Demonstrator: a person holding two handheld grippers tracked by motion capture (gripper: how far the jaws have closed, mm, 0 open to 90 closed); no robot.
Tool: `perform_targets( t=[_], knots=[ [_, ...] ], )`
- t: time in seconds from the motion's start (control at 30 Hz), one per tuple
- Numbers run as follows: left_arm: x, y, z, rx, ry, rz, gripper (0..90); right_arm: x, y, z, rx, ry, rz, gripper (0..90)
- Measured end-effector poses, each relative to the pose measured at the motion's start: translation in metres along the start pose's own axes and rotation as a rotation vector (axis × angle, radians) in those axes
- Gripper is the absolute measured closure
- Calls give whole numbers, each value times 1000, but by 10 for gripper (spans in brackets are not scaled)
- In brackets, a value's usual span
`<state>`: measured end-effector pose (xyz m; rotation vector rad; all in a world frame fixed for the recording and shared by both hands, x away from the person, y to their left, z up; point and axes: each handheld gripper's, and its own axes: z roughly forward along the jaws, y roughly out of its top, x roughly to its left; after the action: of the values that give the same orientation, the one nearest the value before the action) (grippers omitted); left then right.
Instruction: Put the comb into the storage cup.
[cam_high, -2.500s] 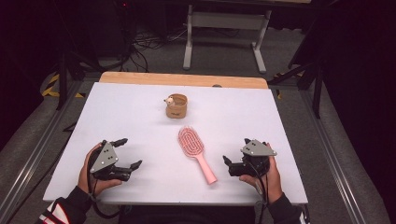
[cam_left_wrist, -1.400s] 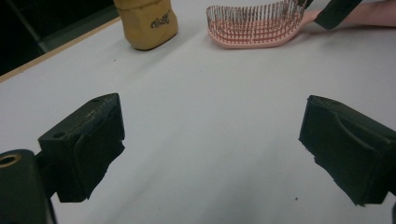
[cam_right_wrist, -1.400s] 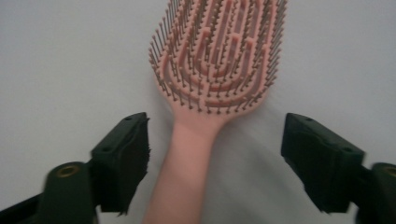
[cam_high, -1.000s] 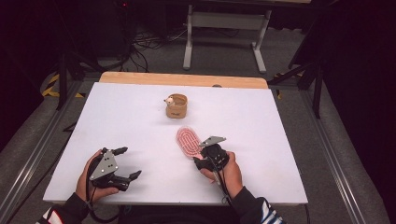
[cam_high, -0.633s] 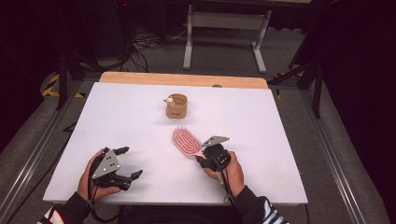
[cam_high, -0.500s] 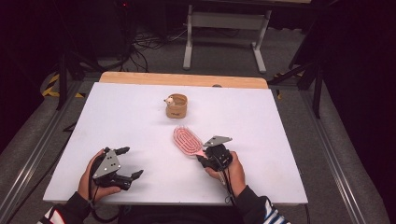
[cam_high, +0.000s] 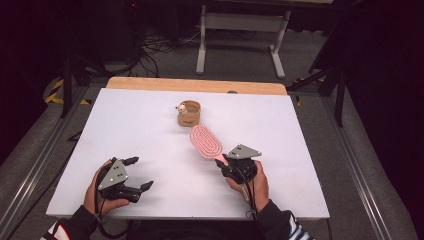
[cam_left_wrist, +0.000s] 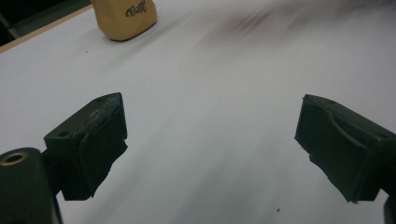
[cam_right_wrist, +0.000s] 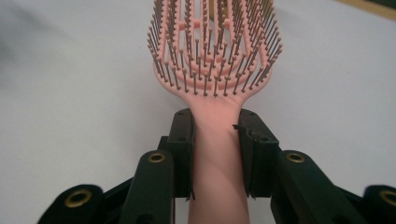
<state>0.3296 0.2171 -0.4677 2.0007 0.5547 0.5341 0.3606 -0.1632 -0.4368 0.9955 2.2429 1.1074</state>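
While the right gripper (cam_high: 223, 163) clamps the handle of the pink hairbrush (cam_high: 206, 141), the brush head points toward 11 o'clock over the white worktop (cam_high: 300, 150), bristles up. At 11 o'clock from the brush head, near it, stands a small tan cup (cam_high: 189, 113), directly in the line of the brush. At about 8 o'clock from the brush, well apart, the left gripper (cam_high: 135, 174) rests on the worktop with jaws wide apart and nothing between them. A wooden strip (cam_high: 195, 85) borders the far edge.
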Motion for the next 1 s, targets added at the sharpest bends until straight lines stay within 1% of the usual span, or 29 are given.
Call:
perform_targets(
  t=[0.03,0.1,0.13,0.2,0.23,0.3,0.33,0.4,0.47,0.5,0.57,0.63,0.67,0.7,0.73,0.77,0.8,0.83,0.9,0.93,1.0],
  knots=[
    [0,0,0,-4,-1,-3,99,0,1,-2,-14,-13,-6,694],
    [1,0,-1,-9,-1,-11,99,0,1,-5,-53,-14,-11,694],
    [1,0,-1,-9,0,-13,99,0,1,-6,-62,-22,-11,694],
    [1,1,-1,-20,-4,-20,99,-1,1,-9,-90,-18,-15,694],
    [1,2,-1,-22,-5,-21,99,-1,1,-10,-93,-25,-15,694],
    [2,3,0,-29,-9,-28,99,-1,1,-11,-106,-18,-17,694],
    [2,4,1,-30,-9,-29,99,-1,1,-11,-111,-31,-22,694],
    [2,7,2,-41,-5,-33,99,-1,1,-12,-121,-32,-22,694],
    [2,10,3,-53,-6,-35,99,-1,1,-13,-134,-46,-22,694],
    [2,12,4,-60,-1,-34,99,-1,1,-14,-143,-49,-27,694],
    [3,15,5,-68,-1,-39,98,-1,0,-16,-155,-59,-20,694],
    [3,20,6,-83,10,-40,99,-1,0,-17,-169,-60,-25,694],
    [4,21,7,-89,8,-44,99,-2,0,-18,-178,-66,-27,694],
    [4,23,7,-94,11,-47,99,-2,1,-19,-182,-65,-22,694],
    [5,24,7,-104,18,-51,107,-2,1,-20,-192,-65,-20,695],
    [6,27,8,-116,13,-60,126,-2,1,-21,-199,-72,-17,694],
    [8,29,8,-121,10,-66,130,-3,1,-22,-205,-72,-14,695],
    [9,32,8,-133,16,-74,127,-3,1,-22,-208,-69,-12,694],
    [10,39,10,-151,-6,-93,126,-3,2,-24,-221,-74,-9,694],
    [10,43,12,-158,-6,-96,124,-4,2,-24,-228,-74,-10,695],
    [9,51,15,-177,-16,-88,125,-4,3,-26,-240,-78,-12,694]
  ],
)
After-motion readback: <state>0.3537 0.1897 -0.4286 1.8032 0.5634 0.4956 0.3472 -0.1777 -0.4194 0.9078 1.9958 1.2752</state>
